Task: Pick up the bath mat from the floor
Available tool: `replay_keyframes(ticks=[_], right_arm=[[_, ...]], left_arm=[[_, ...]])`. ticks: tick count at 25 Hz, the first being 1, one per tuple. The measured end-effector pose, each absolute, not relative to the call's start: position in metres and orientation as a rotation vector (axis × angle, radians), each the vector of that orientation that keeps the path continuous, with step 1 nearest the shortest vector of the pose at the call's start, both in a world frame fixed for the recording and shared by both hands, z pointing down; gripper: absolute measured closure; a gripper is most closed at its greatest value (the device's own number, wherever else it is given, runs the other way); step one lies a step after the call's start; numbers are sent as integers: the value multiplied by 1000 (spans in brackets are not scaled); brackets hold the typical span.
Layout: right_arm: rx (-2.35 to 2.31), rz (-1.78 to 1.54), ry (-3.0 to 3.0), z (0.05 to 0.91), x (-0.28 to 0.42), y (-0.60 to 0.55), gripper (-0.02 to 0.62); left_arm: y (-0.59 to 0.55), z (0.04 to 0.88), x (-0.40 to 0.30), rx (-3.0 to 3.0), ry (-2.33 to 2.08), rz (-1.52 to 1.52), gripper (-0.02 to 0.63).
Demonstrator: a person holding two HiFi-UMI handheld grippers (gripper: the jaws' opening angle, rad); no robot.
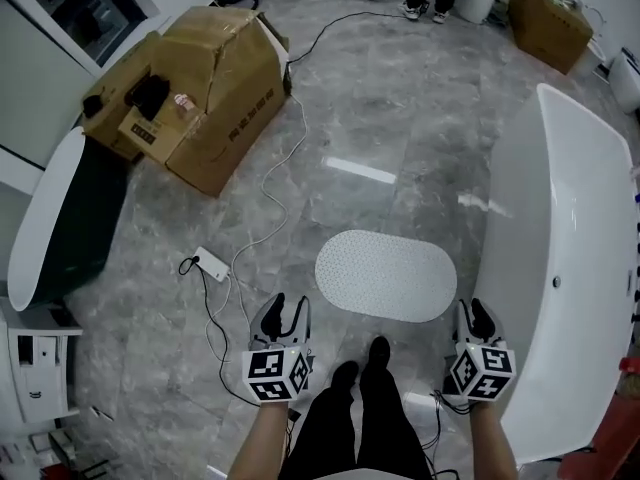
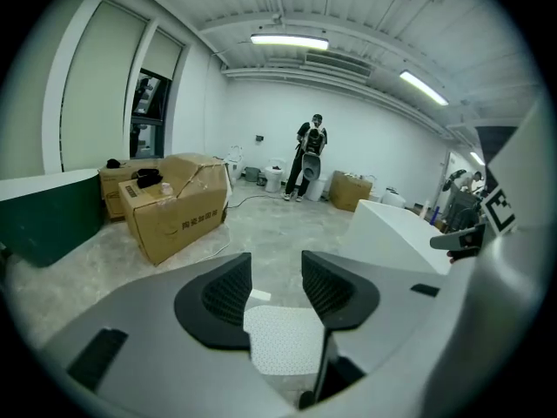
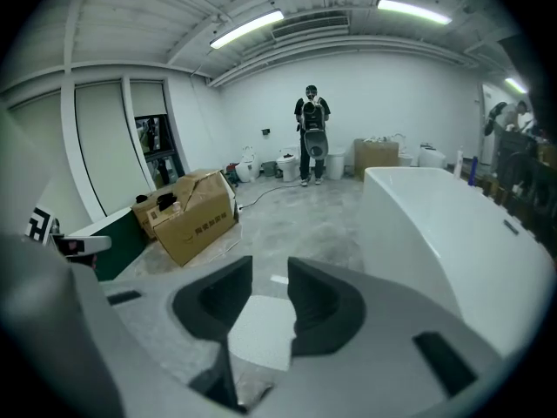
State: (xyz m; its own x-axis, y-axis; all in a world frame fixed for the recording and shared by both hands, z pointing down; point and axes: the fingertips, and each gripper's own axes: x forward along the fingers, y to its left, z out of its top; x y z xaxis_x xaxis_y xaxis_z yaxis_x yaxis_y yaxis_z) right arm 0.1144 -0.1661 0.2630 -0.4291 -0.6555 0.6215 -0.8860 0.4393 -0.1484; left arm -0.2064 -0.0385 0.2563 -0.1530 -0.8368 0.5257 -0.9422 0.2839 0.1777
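Observation:
A white oval bath mat [image 1: 386, 274] with a dotted texture lies flat on the grey marble floor, just ahead of the person's feet. My left gripper [image 1: 283, 311] hovers at its near left corner, held above the floor with jaws open and nothing between them. My right gripper [image 1: 478, 317] hangs at the mat's near right, beside the tub, also open and empty. In the left gripper view the mat [image 2: 283, 338] shows through the gap of the left gripper [image 2: 276, 279]. The right gripper view shows the mat [image 3: 258, 331] below the right gripper [image 3: 269, 284].
A white bathtub [image 1: 570, 268] runs along the right. A large cardboard box [image 1: 215, 78] stands at the far left, with a dark green tub [image 1: 62, 218] beside it. A white power strip [image 1: 212, 264] and cables trail over the floor left of the mat. A person [image 3: 311, 133] stands far back.

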Motion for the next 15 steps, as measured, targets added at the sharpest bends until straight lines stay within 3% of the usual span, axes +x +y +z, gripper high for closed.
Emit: replay_keyframes(ticks=[15], right_arm=[[1014,619,-2300,482,23,-186,466]], left_arm=[[-18,472,-235,1403,-2051,289,408]])
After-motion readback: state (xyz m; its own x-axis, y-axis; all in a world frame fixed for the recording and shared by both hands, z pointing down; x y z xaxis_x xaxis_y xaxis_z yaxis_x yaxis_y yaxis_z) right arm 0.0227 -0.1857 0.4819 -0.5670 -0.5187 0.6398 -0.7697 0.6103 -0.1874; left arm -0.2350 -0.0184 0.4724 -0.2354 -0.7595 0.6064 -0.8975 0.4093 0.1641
